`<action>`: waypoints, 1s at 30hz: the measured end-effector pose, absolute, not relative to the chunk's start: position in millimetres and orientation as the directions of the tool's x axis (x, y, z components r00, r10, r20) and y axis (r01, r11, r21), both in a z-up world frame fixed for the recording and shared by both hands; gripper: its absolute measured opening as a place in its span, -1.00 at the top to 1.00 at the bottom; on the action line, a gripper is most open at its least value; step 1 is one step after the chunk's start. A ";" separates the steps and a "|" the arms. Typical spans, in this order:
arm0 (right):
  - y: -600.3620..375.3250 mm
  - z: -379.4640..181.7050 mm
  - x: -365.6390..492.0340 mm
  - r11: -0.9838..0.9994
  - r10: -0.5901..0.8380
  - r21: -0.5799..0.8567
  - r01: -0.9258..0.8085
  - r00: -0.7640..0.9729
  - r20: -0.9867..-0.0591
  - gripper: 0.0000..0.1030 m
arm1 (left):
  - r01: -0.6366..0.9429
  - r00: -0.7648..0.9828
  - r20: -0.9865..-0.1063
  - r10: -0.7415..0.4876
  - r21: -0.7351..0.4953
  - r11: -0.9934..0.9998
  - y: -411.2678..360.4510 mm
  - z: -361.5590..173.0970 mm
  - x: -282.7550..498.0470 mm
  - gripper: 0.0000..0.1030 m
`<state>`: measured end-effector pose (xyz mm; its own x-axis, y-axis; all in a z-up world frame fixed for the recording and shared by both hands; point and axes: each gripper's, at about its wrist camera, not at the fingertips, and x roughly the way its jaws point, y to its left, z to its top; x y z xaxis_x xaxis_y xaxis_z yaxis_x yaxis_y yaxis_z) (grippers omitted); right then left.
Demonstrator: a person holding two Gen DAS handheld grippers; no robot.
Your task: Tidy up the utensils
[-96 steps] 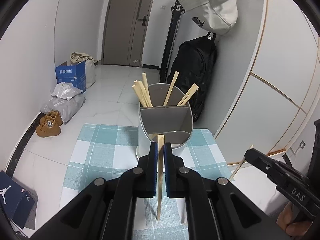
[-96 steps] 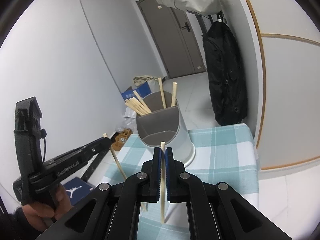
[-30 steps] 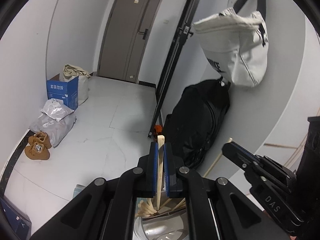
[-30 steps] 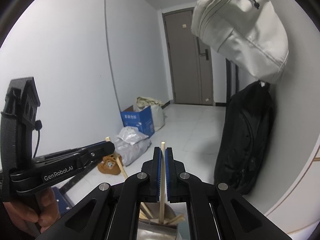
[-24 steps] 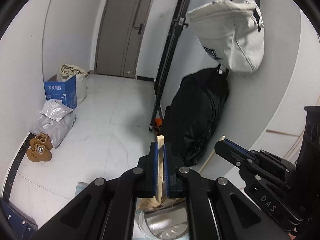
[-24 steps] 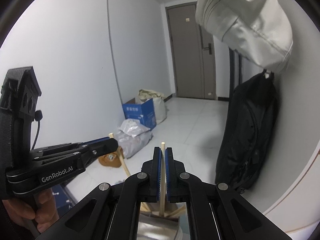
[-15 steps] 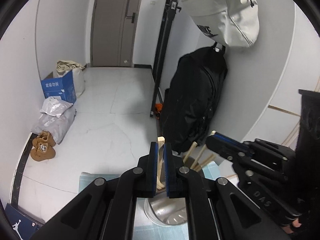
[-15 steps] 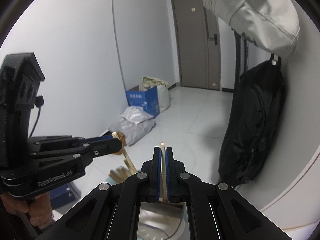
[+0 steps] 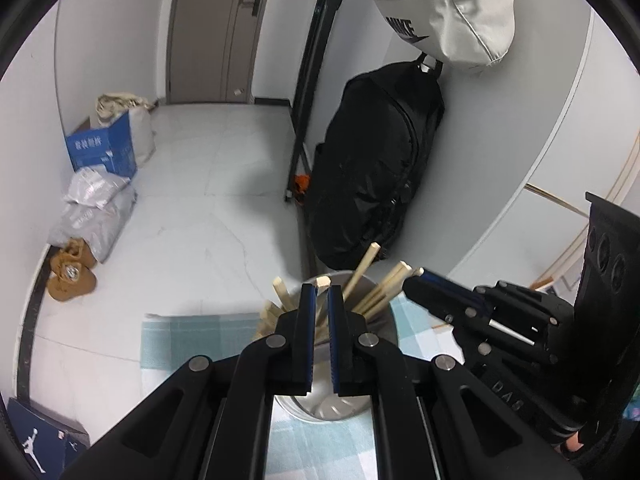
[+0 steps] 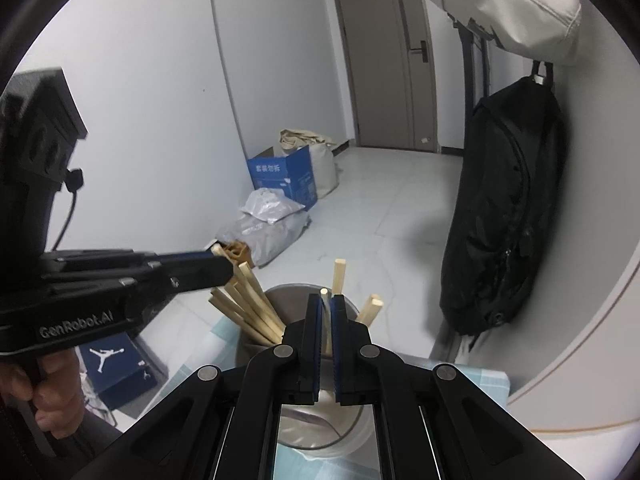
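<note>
Both claws hang over the open mouth of the grey utensil holder (image 9: 320,408), which stands on the checked cloth (image 9: 192,332) near the counter's far edge, with bare white floor (image 9: 208,216) beyond. The left claw (image 9: 322,300) is clamped on a wooden chopstick (image 9: 322,282); the right claw (image 10: 327,308) pinches another chopstick (image 10: 325,291). Readable writing: "GenRobot.AI" and "DAS" on the claws. The holder's compartments are mostly hidden.

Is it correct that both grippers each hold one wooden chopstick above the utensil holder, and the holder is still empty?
Not quite. The utensil holder is not empty: several chopsticks already stand in it, seen in the right wrist view. The left gripper and right gripper each hold one above it.
</note>
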<state>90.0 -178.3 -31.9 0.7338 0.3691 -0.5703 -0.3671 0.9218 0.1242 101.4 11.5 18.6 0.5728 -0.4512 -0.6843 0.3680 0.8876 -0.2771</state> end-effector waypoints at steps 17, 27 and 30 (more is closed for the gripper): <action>-216.2 -7.0 34.1 0.931 0.362 0.238 -0.278 0.794 -0.489 0.15 | 0.330 0.660 -0.652 -0.375 -0.196 0.923 19.2 51.1 52.1 0.21; -219.7 9.5 -13.6 0.932 0.349 0.240 -0.270 0.844 -0.406 -0.37 | 0.306 0.737 -0.594 -0.323 -0.132 0.943 16.9 67.6 11.2 -0.15; -220.4 11.2 -25.6 0.941 0.325 0.223 -0.254 0.863 -0.388 -0.50 | 0.296 0.758 -0.573 -0.311 -0.122 0.947 18.2 70.3 1.0 -0.21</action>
